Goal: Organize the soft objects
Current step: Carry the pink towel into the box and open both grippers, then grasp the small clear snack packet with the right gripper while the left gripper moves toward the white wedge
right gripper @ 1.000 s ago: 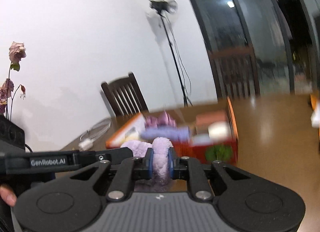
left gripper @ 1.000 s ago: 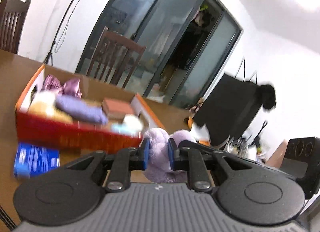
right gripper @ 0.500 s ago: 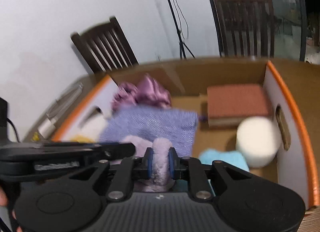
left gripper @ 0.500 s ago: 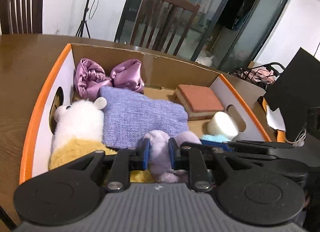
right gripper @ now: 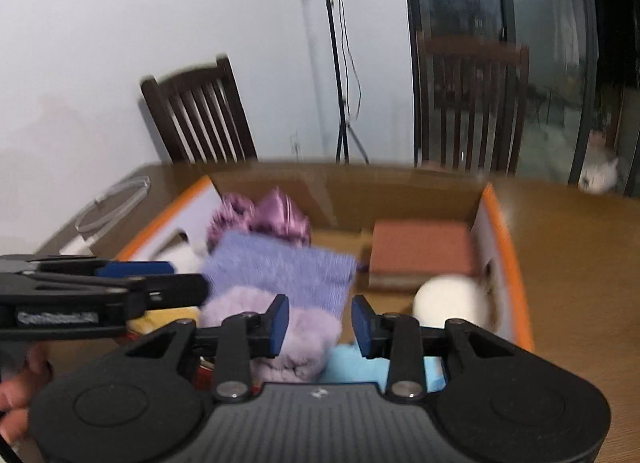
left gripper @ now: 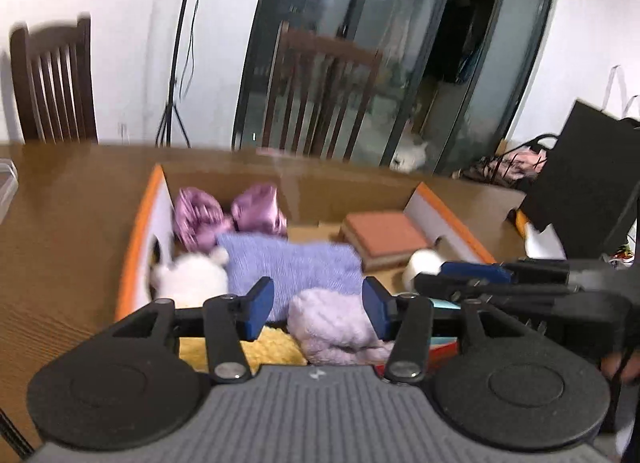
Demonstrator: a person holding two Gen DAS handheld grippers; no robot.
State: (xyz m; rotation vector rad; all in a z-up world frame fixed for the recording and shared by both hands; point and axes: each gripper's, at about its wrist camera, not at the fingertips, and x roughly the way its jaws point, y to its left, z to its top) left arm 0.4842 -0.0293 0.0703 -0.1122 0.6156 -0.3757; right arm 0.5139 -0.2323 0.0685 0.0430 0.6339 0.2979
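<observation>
Left tool (left gripper: 316, 307) and right tool (right gripper: 320, 321) just opened, jaws apart, lilac plush (left gripper: 332, 327) loose between them, in orange box (left gripper: 136, 239) on desk (left gripper: 60, 231)

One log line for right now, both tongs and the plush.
left tongs: open, just released | right tongs: open, just released | lilac plush: lying in orange box

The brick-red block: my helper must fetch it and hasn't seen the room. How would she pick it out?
On the brown table stands an orange-rimmed box of soft things. The block lies flat at its far right corner, behind the white roll. It alone is flat-topped and straight-edged, with a pale bottom layer.
</observation>
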